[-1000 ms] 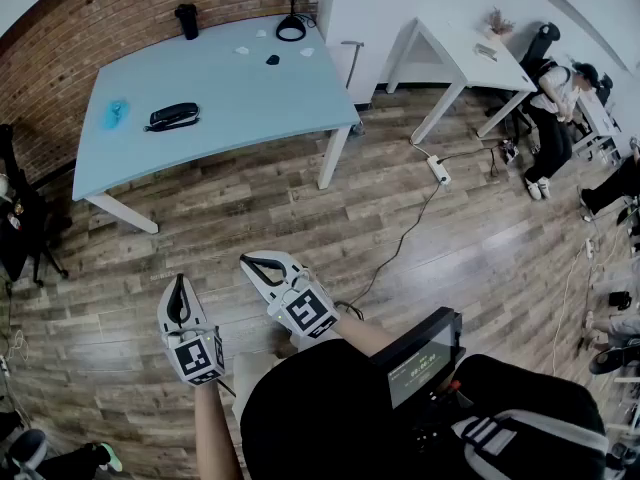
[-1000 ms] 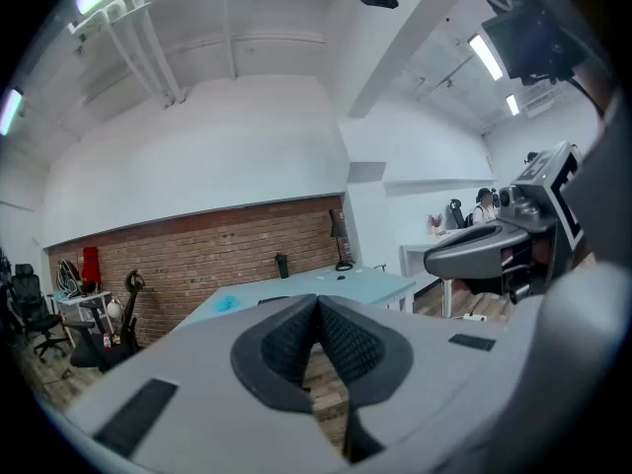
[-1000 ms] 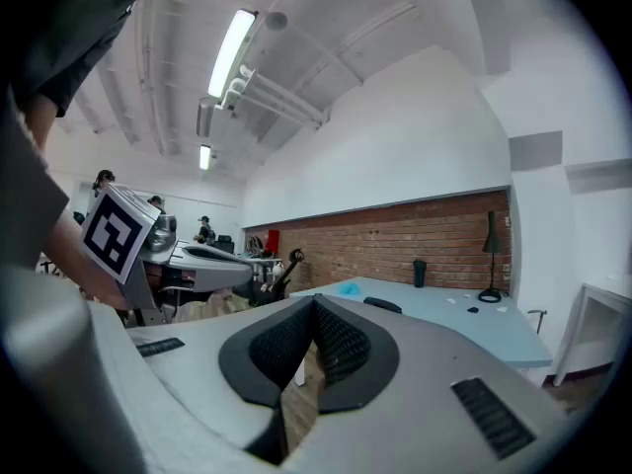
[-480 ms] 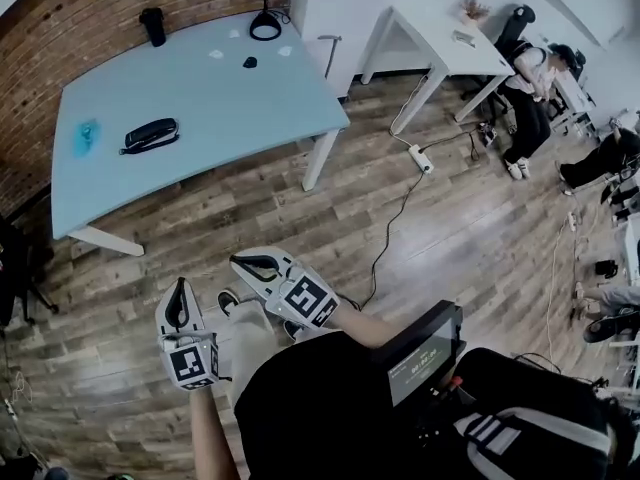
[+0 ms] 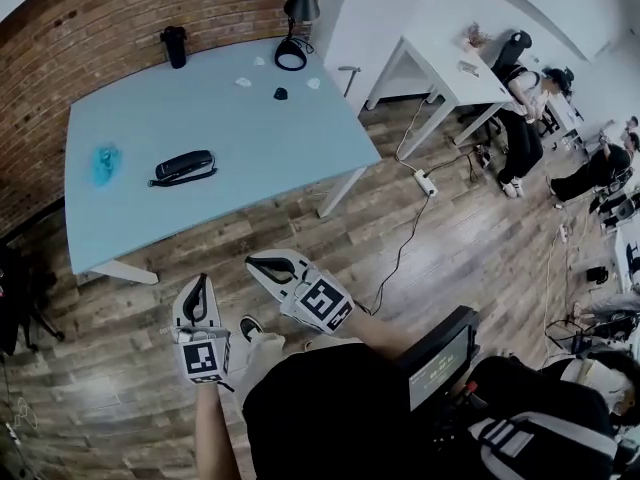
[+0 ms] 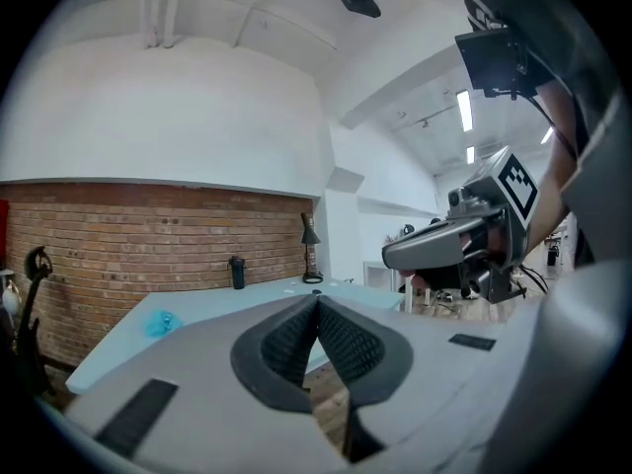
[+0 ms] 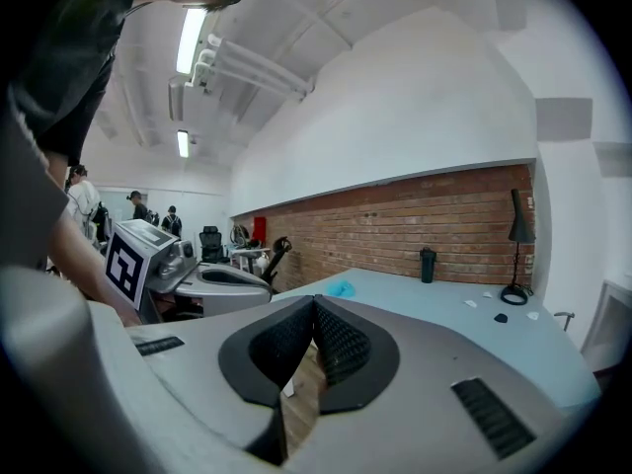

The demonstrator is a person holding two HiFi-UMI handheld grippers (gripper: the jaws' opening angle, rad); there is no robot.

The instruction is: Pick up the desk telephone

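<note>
The black desk telephone (image 5: 184, 167) lies on the pale blue table (image 5: 250, 128), left of its middle, seen in the head view. Both grippers hang over the wooden floor, short of the table's near edge. My left gripper (image 5: 201, 282) is shut with nothing in it, its tips meeting (image 6: 318, 298). My right gripper (image 5: 258, 264) is also shut and empty, its tips together (image 7: 314, 302). The phone is not visible in either gripper view; the table top shows beyond the jaws.
On the table are a blue crumpled object (image 5: 103, 160), a black cup (image 5: 175, 45), a black desk lamp (image 5: 296, 18) and small scraps. A white table (image 5: 450, 63), a power strip with cable (image 5: 425, 182) and people at the right stand beyond.
The table has come nearer in the head view and both grippers have moved toward it; both stay shut.
</note>
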